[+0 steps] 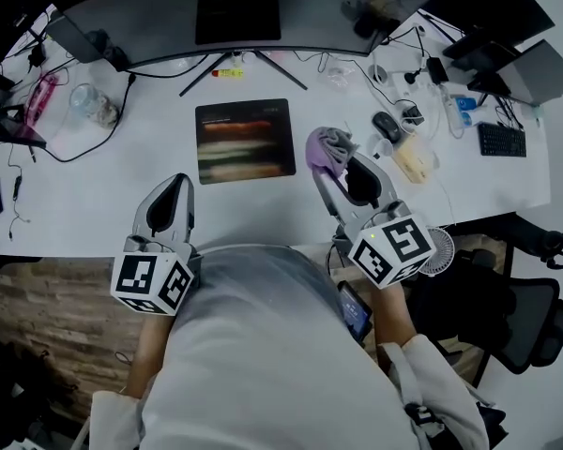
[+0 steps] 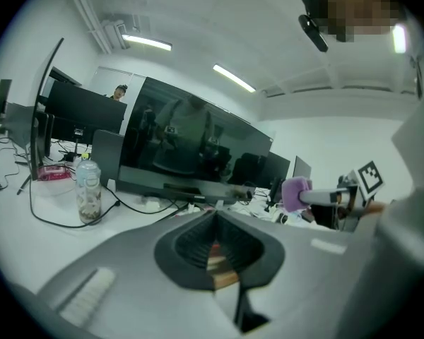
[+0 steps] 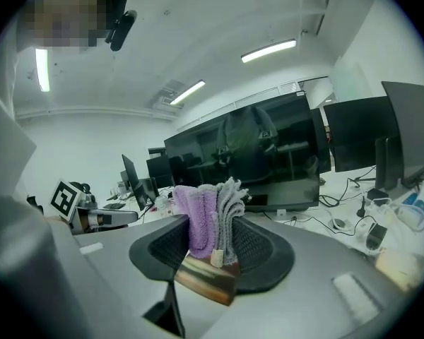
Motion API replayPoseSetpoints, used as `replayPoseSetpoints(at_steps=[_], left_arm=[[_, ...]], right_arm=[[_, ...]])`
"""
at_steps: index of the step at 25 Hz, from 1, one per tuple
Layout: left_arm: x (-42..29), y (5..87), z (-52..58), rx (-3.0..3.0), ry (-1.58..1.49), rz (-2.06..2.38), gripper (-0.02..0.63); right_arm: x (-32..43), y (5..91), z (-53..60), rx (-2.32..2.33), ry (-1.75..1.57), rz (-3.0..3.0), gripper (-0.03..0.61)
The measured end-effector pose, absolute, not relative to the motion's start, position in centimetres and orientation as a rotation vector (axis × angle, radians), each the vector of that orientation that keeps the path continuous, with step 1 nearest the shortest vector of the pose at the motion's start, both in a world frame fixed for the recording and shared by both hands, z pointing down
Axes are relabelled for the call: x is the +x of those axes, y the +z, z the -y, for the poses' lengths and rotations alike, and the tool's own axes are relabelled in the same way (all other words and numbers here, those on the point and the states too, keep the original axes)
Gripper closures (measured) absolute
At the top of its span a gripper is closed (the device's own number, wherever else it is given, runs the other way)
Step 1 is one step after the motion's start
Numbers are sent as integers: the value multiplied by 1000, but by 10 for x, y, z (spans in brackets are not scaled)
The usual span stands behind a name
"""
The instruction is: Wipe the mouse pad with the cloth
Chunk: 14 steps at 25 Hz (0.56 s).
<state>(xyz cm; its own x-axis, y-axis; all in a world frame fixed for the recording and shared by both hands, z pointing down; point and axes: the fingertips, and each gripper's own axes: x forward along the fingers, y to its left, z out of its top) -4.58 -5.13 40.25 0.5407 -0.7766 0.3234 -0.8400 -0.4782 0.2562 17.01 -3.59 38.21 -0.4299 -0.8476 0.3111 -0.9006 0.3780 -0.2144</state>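
1. Two jaws of the right gripper (image 3: pixel 213 254) are clamped on a folded purple-and-grey terry cloth (image 3: pixel 210 214), which stands up out of their tips.
2. The jaws of the left gripper (image 2: pixel 215 216) are pressed together with nothing between them.
3. From the head view, the cloth sits just beside the right edge of the dark rectangular mouse pad (image 1: pixel 245 141), which lies flat on the white surface (image 1: pixel 122 204). Whether the cloth touches the surface cannot be told.
4. The left gripper is near the surface's front edge, off the pad's front left corner and apart from it.
5. Farther out, a wide curved black monitor (image 1: pixel 237 17) stands behind the pad, a small black computer mouse (image 1: pixel 387 127) lies to its right, and a clear plastic bottle (image 1: pixel 92 104) is well to its left.
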Motion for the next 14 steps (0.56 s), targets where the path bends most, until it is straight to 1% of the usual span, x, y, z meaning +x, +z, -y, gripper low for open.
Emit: replayPoseSetpoints(at_steps=[14], left_arm=[[-43,413,63,2354,208,1266,614]], right_arm=[[167,396,37,1583,552,2386,399]])
